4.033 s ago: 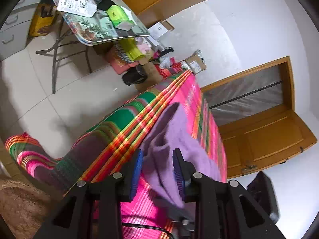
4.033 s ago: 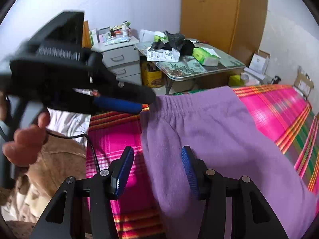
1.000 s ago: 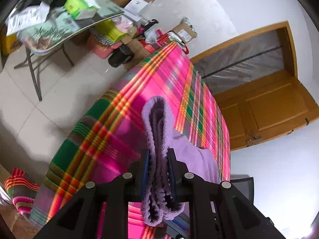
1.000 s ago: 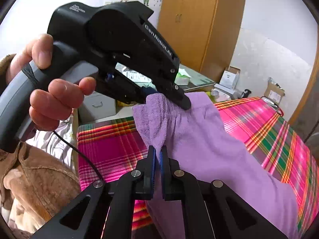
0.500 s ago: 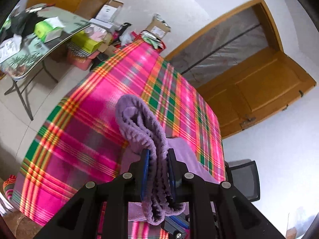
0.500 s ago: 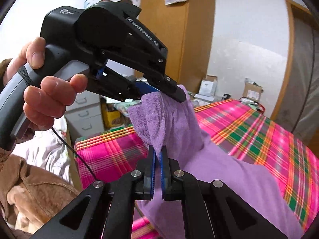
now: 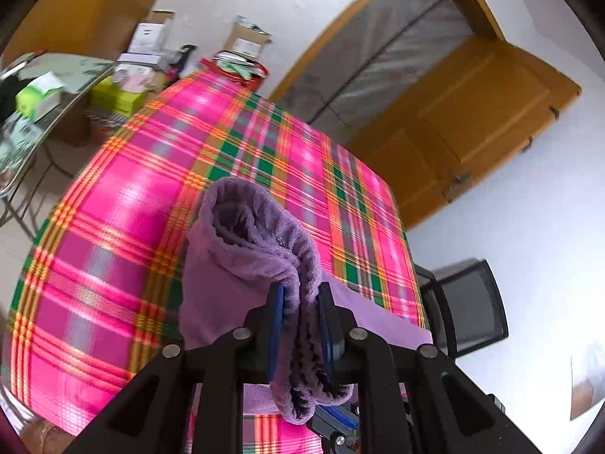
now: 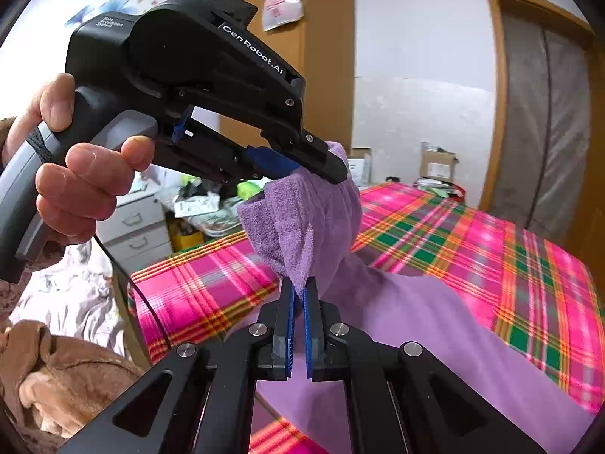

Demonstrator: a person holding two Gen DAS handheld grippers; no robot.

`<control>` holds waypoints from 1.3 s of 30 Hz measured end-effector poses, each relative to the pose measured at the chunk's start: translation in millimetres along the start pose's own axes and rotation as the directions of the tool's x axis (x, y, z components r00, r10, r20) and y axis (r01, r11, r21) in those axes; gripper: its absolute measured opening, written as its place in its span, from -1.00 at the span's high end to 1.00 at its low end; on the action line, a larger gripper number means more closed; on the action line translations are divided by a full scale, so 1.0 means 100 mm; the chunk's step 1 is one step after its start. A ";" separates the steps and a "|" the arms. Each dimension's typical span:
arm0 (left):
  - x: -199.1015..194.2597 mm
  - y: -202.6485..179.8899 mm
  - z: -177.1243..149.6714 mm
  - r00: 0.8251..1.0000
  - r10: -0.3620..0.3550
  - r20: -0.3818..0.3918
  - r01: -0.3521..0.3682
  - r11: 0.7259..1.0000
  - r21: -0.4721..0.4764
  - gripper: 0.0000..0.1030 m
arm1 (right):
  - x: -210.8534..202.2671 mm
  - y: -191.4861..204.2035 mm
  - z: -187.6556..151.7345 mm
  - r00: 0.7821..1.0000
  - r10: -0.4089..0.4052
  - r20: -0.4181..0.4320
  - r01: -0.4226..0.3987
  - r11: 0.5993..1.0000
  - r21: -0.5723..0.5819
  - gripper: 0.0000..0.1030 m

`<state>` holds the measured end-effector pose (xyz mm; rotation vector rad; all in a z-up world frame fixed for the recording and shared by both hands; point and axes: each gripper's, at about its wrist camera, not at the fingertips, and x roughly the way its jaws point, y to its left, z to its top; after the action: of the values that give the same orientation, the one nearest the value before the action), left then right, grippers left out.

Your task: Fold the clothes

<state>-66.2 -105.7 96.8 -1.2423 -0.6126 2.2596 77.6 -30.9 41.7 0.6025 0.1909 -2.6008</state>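
Two grippers clamp the purple garment's (image 8: 302, 227) waistband: right gripper (image 8: 298, 317) pinches one edge, left gripper (image 7: 300, 325) bites a thick bunch. Waistband is lifted, rest trails below/ahead of the tools onto the plaid table (image 7: 124, 204). Risks: right pinch looks thin w/ little fabric in it, a tug could slip it; uneven carry-over could skew the fold or drag the cloth.

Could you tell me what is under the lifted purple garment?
Under the purple garment, held up by both the left gripper and right gripper, lies the plaid cloth. Whatever that cloth covers is hidden, as is anything under the garment's trailing part.
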 end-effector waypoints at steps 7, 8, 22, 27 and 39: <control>0.28 -0.47 -0.02 0.998 -0.018 -0.052 0.022 0.996 0.090 0.65 | -0.31 -0.19 -0.10 0.998 -0.052 0.023 0.051 0.998 0.042 0.91; 0.33 -0.54 -0.02 0.998 -0.022 -0.064 0.028 0.994 0.101 0.65 | -0.35 -0.21 -0.12 0.998 -0.061 0.026 0.060 0.997 0.046 0.92; 1.06 -1.08 -0.22 0.980 -0.020 -0.198 0.055 0.984 0.172 0.65 | -0.73 -0.75 -0.50 0.988 -0.149 -0.026 0.152 0.975 0.163 0.91; 1.29 -1.21 -0.38 0.970 -0.010 -0.244 0.059 0.979 0.194 0.65 | -0.80 -0.87 -0.68 0.985 -0.158 -0.062 0.167 0.967 0.190 0.91; 1.66 -1.29 -0.58 0.948 0.030 -0.316 0.035 0.980 0.198 0.60 | -0.85 -1.06 -1.00 0.984 -0.120 -0.133 0.153 0.950 0.273 0.90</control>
<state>-68.7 104.5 38.3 -1.4560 -0.2580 1.9987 134.0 120.6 -7.1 0.8690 -0.1112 -2.7516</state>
